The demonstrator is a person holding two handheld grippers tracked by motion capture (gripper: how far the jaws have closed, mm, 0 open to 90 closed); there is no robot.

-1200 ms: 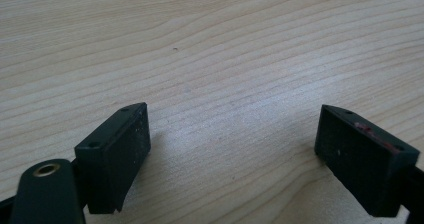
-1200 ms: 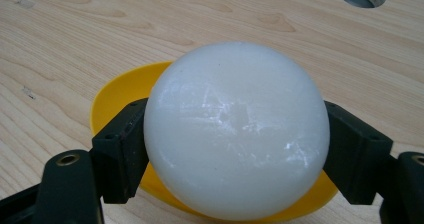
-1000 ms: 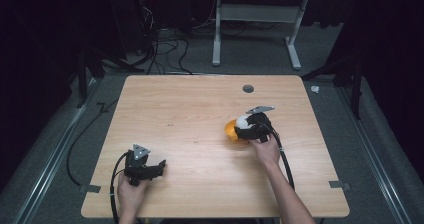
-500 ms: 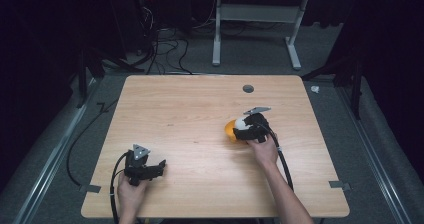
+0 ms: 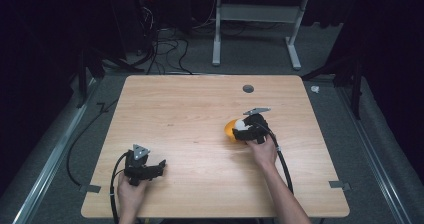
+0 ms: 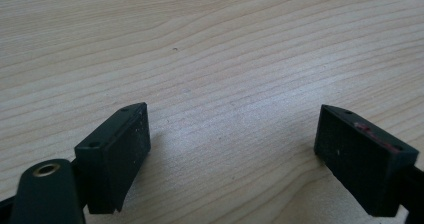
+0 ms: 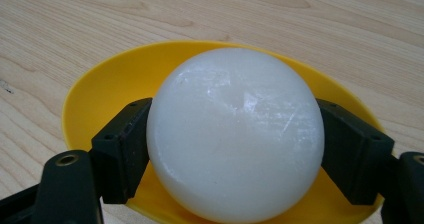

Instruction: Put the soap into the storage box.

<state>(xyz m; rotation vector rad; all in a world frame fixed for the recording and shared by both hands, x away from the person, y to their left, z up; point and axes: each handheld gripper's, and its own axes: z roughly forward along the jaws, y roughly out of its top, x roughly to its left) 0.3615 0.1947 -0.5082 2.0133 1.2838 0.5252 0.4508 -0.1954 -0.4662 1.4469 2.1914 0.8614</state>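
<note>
In the high view the wooden desk point(image 5: 200, 134) takes up the middle of the frame, and the right tool point(image 5: 239, 132) sits right of centre, its jaws pointing toward the left of the frame. A white ball point(image 5: 240, 125) is clamped between those jaws, directly over a yellow bowl point(image 5: 230, 130) that lies on the desk at the tool's tip. In the right gripper view the ball point(image 7: 235, 134) occupies the centre, pressed on both sides by the black jaws of the right tool point(image 7: 235, 149), one at lower left and one at lower right, each touching the ball's flank. The bowl point(image 7: 100, 109) spreads behind and below the ball, its rim curving across the upper half of the frame; whether the ball touches the bowl's floor I cannot tell. The right hand point(image 5: 263, 151) grips the tool from below it in the high view, with a black cable trailing toward the bottom edge. The left tool point(image 5: 159, 167) rests at the lower left of the desk, held by the left hand point(image 5: 131, 193), well apart from the ball and bowl. In the left gripper view the left tool point(image 6: 232, 149) has its jaws spread wide, with bare wood grain between them.
</note>
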